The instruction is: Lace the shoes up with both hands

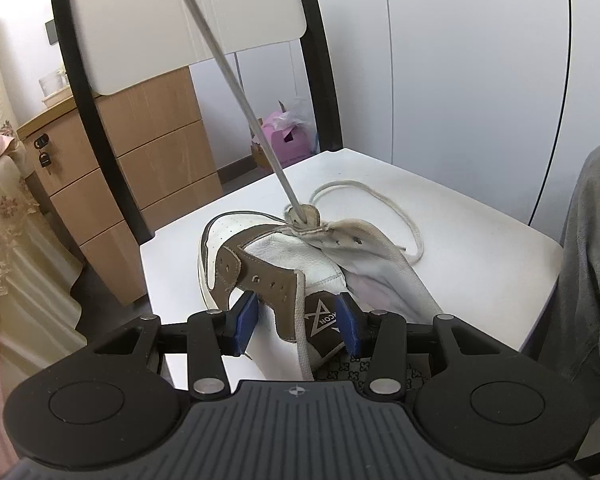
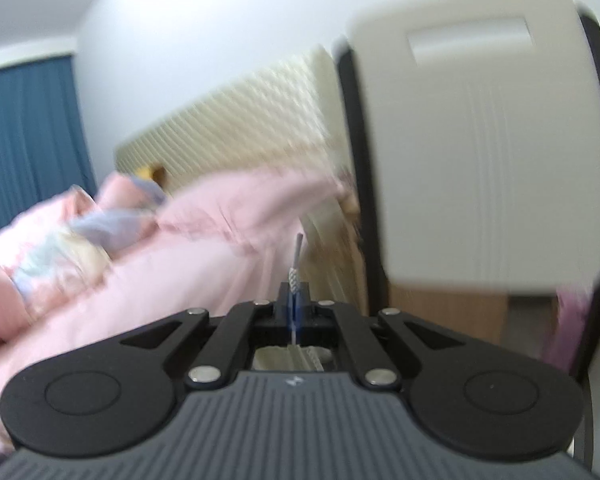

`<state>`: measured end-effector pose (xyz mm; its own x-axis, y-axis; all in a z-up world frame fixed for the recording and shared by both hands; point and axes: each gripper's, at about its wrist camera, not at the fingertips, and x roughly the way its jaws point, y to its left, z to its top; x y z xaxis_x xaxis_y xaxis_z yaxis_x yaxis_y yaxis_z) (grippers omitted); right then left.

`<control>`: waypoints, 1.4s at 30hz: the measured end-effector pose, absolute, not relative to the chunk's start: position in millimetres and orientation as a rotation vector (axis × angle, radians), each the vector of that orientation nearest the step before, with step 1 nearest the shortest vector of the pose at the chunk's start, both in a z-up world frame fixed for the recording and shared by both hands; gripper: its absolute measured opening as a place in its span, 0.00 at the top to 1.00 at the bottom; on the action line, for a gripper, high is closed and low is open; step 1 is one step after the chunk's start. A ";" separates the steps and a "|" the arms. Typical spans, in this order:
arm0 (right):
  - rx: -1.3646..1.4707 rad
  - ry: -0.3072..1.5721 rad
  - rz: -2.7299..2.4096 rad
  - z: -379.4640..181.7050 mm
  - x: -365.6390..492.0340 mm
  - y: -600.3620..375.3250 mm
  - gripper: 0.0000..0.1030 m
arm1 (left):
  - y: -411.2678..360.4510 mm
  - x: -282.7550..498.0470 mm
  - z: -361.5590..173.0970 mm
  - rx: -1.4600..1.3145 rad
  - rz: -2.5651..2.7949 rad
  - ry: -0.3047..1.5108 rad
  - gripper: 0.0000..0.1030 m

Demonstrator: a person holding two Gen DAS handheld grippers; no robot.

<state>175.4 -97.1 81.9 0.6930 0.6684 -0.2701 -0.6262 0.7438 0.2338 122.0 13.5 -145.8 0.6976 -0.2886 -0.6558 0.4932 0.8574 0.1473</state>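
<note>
1. The shoe (image 1: 276, 264), white with brown panels, lies on the white chair seat (image 1: 480, 248); its heel end is cut off behind the left gripper (image 1: 298, 322).
2. The left gripper's 2 blue pads (image 1: 245, 320) clamp the shoe's brown collar and tongue label between them, touching the material on both sides.
3. The lace (image 1: 236, 80) runs taut from an eyelet near the toe end up and out of the top of the left wrist view, so its upper end is hidden there. A slack loop of it lies on the seat beside the shoe.
4. In the right wrist view, the right gripper (image 2: 296, 304) has its fingers pressed together on the lace tip (image 2: 298, 256), whose aglet sticks out just beyond them.
5. That view is motion-blurred: the pink bedding (image 2: 140, 264), blue curtain (image 2: 28, 152) and chair back (image 2: 480, 152) are soft, and the shoe is out of frame.
6. A wooden drawer unit (image 1: 140, 168) stands behind the chair, partly hidden by the frame.
</note>
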 end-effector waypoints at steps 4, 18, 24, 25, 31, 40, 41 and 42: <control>0.142 0.254 0.758 141.1 177.9 -100.1 0.98 | 11.5 122.5 -145.6 0.325 -0.443 0.674 0.54; 0.126 -0.002 0.824 278.6 179.0 -105.6 0.98 | 7.0 122.0 -142.8 0.338 -0.457 0.671 0.54; 0.176 0.146 0.784 202.8 192.8 -120.8 0.98 | 21.6 116.3 -132.0 0.262 -0.476 0.654 0.50; 0.179 0.175 0.771 184.6 193.2 -124.5 0.98 | 25.4 112.6 -128.0 0.244 -0.486 0.642 0.48; 0.242 0.328 0.721 88.7 181.5 -150.0 0.98 | 42.9 87.3 -101.9 0.137 -0.481 0.501 0.42; 0.316 0.491 0.630 -19.1 159.2 -180.2 0.98 | 24.0 85.2 -94.4 0.099 -0.479 0.379 0.40; 0.334 0.504 0.635 -23.8 155.0 -181.4 0.98 | 20.5 88.1 -95.2 0.094 -0.485 0.374 0.40; 0.355 0.520 0.646 -26.0 151.3 -181.0 0.98 | 16.0 91.8 -96.3 0.091 -0.493 0.372 0.41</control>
